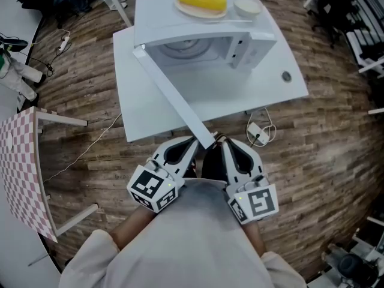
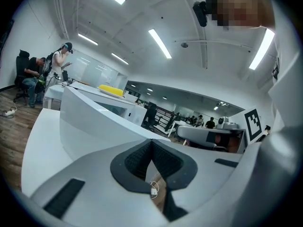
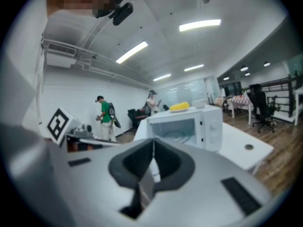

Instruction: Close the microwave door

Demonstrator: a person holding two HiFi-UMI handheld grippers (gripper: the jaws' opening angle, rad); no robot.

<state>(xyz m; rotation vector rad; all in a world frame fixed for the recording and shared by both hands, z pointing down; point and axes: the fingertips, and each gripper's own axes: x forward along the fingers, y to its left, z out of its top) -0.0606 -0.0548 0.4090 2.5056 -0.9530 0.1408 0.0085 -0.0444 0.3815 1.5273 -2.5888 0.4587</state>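
Microwave door [image 1: 174, 98] wide open, free edge just beside left tool [image 1: 191, 144] and right tool [image 1: 225, 144] — both pressed together, empty; a hard shove may jolt the plate [image 1: 201, 6] off the microwave [image 1: 161, 20].

The right gripper [image 3: 152, 151] has its dark jaws closed together, the tips meeting in front of the microwave [image 3: 189, 126], whose cavity stands open. A yellow object [image 3: 180, 107] lies on top of the microwave, which sits on a white table [image 3: 246, 148]. Left of the microwave, farther back, stands a person in a green shirt [image 3: 106, 116]
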